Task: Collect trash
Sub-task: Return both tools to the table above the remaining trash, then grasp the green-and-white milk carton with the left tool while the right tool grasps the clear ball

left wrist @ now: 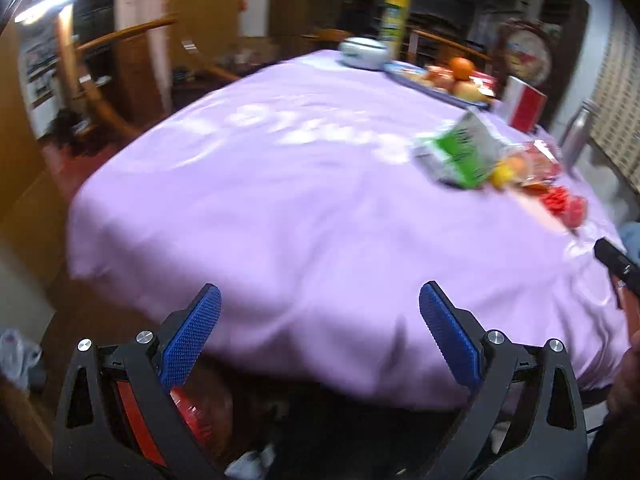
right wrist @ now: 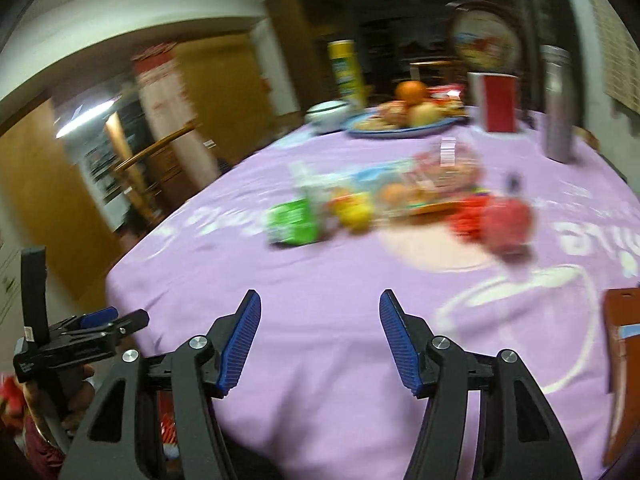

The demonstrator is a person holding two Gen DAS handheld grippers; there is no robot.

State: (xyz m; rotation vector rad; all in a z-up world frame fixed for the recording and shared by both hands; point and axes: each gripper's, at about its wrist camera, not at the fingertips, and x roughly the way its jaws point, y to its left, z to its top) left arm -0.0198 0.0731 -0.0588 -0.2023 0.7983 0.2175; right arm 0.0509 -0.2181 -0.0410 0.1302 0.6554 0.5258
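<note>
Both the left gripper (left wrist: 320,336) and right gripper (right wrist: 320,340) are spread and empty above the near table edge (left wrist: 280,360), while the blurred litter, apparently wrappers (right wrist: 400,200), remains uncollected mid-table.

Indoor, dim warm light; bkgd dark in both views. Ceiling strip light (left wrist: 48,6) upper left, blown out w/ glare. Heavy motion blur on the clutter (right wrist: 396,204) mid-frame and the bkgd. Purple cloth (left wrist: 280,200) evenly lit, soft shadows in folds. Strong fisheye bend and black vignette at corners. Foreground sharp.
</note>
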